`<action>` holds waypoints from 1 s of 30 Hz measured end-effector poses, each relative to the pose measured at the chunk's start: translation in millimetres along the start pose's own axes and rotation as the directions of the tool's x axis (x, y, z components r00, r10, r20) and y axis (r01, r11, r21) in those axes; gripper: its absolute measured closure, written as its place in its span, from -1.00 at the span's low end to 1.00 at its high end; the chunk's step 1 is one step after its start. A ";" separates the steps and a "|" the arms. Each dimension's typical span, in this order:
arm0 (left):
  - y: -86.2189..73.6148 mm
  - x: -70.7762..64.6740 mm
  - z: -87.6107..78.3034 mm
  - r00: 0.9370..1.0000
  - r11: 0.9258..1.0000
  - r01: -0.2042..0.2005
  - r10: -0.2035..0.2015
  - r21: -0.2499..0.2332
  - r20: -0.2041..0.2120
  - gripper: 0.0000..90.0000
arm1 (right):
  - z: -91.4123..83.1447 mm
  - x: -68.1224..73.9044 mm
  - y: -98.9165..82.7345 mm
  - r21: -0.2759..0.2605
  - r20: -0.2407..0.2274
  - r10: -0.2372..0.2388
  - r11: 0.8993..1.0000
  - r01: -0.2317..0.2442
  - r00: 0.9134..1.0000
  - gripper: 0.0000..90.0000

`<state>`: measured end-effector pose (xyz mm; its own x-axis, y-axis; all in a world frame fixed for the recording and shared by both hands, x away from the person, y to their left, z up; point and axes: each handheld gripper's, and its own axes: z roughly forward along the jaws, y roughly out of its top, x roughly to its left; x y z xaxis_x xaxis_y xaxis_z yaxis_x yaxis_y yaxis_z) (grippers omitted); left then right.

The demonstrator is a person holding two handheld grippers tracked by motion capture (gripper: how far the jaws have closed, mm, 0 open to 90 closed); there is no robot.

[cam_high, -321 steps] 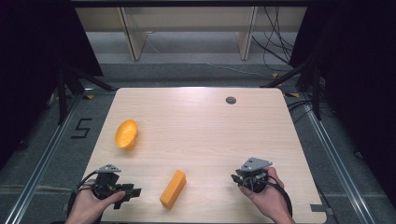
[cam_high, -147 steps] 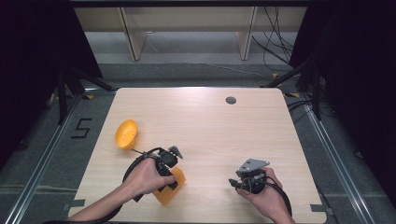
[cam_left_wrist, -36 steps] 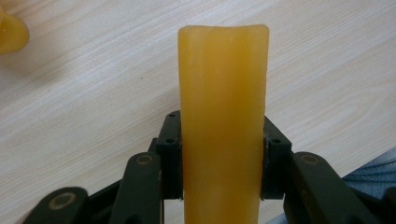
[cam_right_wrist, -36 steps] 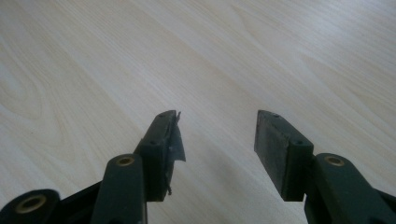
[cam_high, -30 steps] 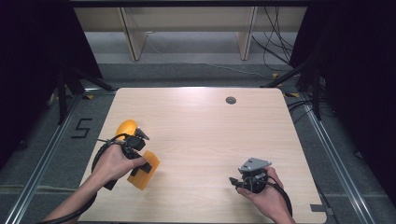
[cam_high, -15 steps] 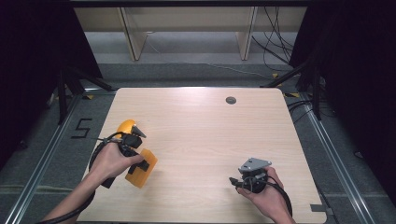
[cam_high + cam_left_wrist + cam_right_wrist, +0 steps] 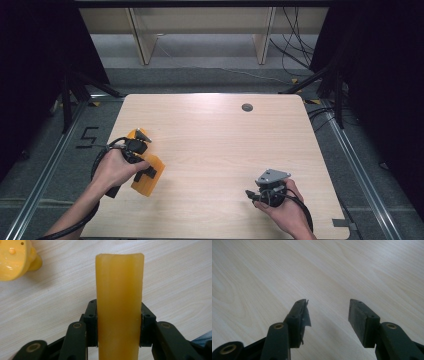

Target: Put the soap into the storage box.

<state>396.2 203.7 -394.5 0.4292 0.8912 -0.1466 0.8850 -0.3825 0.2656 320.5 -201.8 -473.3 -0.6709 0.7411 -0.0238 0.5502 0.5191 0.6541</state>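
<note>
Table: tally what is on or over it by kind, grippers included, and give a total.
Orange block, clamped in the left hand-held gripper: 1
Yellow rounded object, beside that block: 1
Hand-held grippers, the left one and the right hand-held gripper, which is open over bare wood: 2
Dark round spot near the far edge of the table: 1
Total: 5

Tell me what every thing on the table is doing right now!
orange block: clamped between the jaws of the left gripper, sticking out past them.
yellow toy: lying on the table, apart from the block, nobody touching it.
left gripper: shut on the orange block, held in the person's left hand.
right gripper: jaws open, nothing between them, bare table beneath.
right hand: holding the right gripper near the table's front edge.
</note>
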 end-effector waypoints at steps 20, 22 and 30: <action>8.1 16.3 -8.6 0.997 0.997 0.072 -0.072 -0.025 -0.010 0.34 | 1.0 0.5 -0.5 -0.007 0.000 -0.002 1.000 0.002 1.000 0.09; 8.5 16.8 -9.2 0.996 0.996 0.085 -0.085 -0.032 -0.005 0.34 | 0.6 -0.5 -0.2 -0.004 0.000 -0.012 1.000 0.012 1.000 0.09; 11.5 20.2 -11.3 0.990 0.989 0.143 -0.143 -0.049 0.002 0.34 | -0.4 0.5 0.2 -0.001 -0.004 0.003 1.000 -0.003 1.000 0.09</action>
<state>413.0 220.0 -383.6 0.2986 0.9363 -0.1849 0.9274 -0.2388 0.2880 320.1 -201.4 -472.8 -0.6714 0.7408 -0.0190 0.5513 0.5165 0.6552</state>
